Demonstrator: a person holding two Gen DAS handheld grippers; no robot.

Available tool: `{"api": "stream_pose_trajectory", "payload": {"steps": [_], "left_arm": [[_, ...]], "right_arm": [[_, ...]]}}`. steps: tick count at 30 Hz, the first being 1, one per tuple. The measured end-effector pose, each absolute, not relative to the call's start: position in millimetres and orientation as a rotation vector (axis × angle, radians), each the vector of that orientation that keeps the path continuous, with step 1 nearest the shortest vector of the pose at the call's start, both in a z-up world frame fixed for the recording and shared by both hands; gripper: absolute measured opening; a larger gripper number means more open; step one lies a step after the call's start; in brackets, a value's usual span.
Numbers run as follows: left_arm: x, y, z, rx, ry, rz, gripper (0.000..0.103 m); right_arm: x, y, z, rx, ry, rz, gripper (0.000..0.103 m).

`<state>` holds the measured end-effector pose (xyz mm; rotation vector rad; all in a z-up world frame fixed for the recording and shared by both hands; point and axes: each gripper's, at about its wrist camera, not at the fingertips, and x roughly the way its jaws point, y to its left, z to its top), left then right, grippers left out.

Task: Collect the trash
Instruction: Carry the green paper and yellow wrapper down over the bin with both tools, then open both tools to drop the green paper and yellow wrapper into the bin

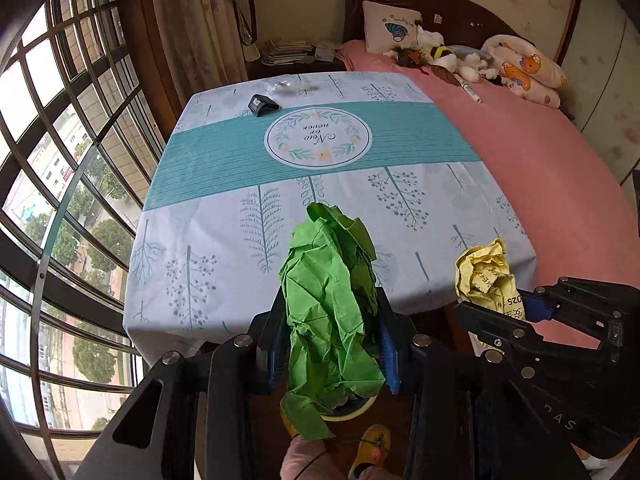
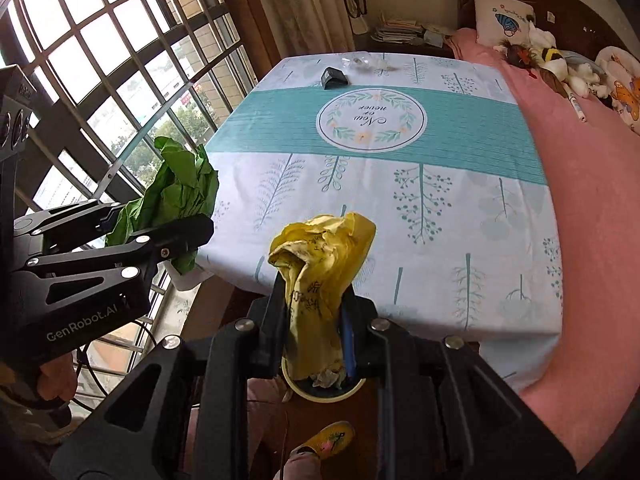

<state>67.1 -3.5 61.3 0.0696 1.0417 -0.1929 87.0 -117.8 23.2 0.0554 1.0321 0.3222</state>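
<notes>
Bedroom, window side: the surface (image 1: 224, 216) under a tree-print cloth stands against a pink bed (image 1: 560, 184). Green paper wad (image 1: 332, 300) is pinched in the left gripper (image 1: 330, 344) fingers and yellow paper wad (image 2: 320, 280) in the right gripper (image 2: 316, 340) fingers. Both hang past the near edge, over a round bin (image 2: 324, 394) on the floor, probably so a release drops them in; a small black box (image 1: 262, 105) remains at the far end.

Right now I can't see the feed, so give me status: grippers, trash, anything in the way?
Left gripper shut on green paper. Right gripper shut on yellow paper. Both above bin; nothing in between.
</notes>
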Motion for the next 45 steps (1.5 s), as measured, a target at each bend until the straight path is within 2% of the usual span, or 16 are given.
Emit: {"api": "stream_pose_trajectory", "payload": {"steps": [8, 14, 29, 32, 35, 36, 37, 39, 45], "left_arm": [[32.2, 6.3, 13.3, 0.085, 1.153, -0.202, 0.038], [45.9, 17.9, -53.0, 0.088, 1.228, -0.222, 0.038], [73.5, 24.8, -297.3, 0.069, 1.339, -0.258, 0.039], [74.0, 25.5, -330.3, 0.079, 1.342, -0.264, 0.044], [72.8, 26.8, -355.3, 0.086, 1.375, -0.285, 0.055], [72.4, 26.7, -360.6, 0.087, 1.381, -0.282, 0.065], [71.9, 28.9, -364.1, 0.085, 1.383, -0.276, 0.076], [71.3, 34.2, -366.1, 0.063, 1.377, -0.265, 0.086], [71.6, 41.9, -353.8, 0.021, 1.382, -0.23, 0.086]], "right_arm": [[31.3, -114.6, -20.5, 0.127, 1.123, 0.287, 0.019], [27.6, -106.7, -79.0, 0.198, 1.204, 0.237, 0.019], [45.1, -96.1, -341.1, 0.283, 1.362, 0.124, 0.02], [47.0, -96.6, -384.0, 0.297, 1.383, 0.117, 0.02], [48.2, -95.6, -414.8, 0.303, 1.402, 0.121, 0.024], [48.3, -95.7, -422.1, 0.306, 1.408, 0.121, 0.031], [48.4, -95.5, -426.8, 0.306, 1.412, 0.118, 0.044], [47.7, -95.0, -431.8, 0.311, 1.405, 0.119, 0.057], [41.9, -91.2, -424.7, 0.282, 1.389, 0.117, 0.06]]}}
